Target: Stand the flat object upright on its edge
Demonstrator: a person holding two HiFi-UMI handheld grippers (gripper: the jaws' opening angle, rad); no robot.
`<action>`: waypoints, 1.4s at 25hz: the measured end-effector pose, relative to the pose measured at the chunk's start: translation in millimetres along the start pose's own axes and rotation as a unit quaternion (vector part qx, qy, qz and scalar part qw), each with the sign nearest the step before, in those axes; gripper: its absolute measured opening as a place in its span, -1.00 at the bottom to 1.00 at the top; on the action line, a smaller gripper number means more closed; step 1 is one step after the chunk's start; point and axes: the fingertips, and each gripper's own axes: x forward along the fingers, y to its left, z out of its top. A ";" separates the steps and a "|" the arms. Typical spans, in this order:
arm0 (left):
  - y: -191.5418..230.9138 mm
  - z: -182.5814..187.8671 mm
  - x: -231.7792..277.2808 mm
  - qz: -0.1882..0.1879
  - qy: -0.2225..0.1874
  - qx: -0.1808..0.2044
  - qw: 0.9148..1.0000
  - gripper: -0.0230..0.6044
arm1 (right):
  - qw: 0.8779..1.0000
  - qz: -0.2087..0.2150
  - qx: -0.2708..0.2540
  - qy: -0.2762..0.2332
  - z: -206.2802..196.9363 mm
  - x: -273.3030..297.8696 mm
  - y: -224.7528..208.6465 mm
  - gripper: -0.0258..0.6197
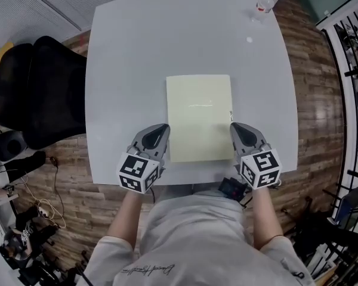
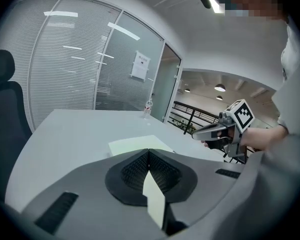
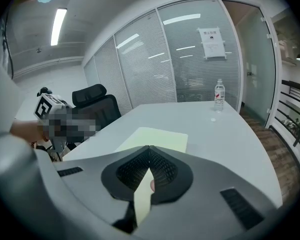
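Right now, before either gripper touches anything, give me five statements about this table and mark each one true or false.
1. The pale yellow flat object lies flat on the white table. True.
2. The left gripper has its jaws wide apart. False: the left gripper's jaws are together and hold nothing.
3. The right gripper is at the flat object's right side, near the person's end. True.
4. The water bottle stands on the flat object. False: the water bottle stands apart from it, at the table's far right corner.
5. The black chair is at the table's right side. False: the black chair is at the table's left side.
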 end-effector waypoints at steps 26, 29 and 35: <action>34.0 -67.9 42.6 -0.040 0.098 -0.133 0.985 -0.45 | 0.993 0.026 0.070 0.088 -58.6 47.6 -44.9 -0.42; 36.1 -73.9 47.1 -0.062 0.108 -0.171 0.977 -0.33 | 0.990 0.039 0.099 0.093 -62.9 53.7 -47.1 -0.28; 38.2 -81.4 57.4 -0.081 0.117 -0.213 0.967 -0.11 | 0.985 0.053 0.120 0.111 -70.4 61.7 -52.1 -0.12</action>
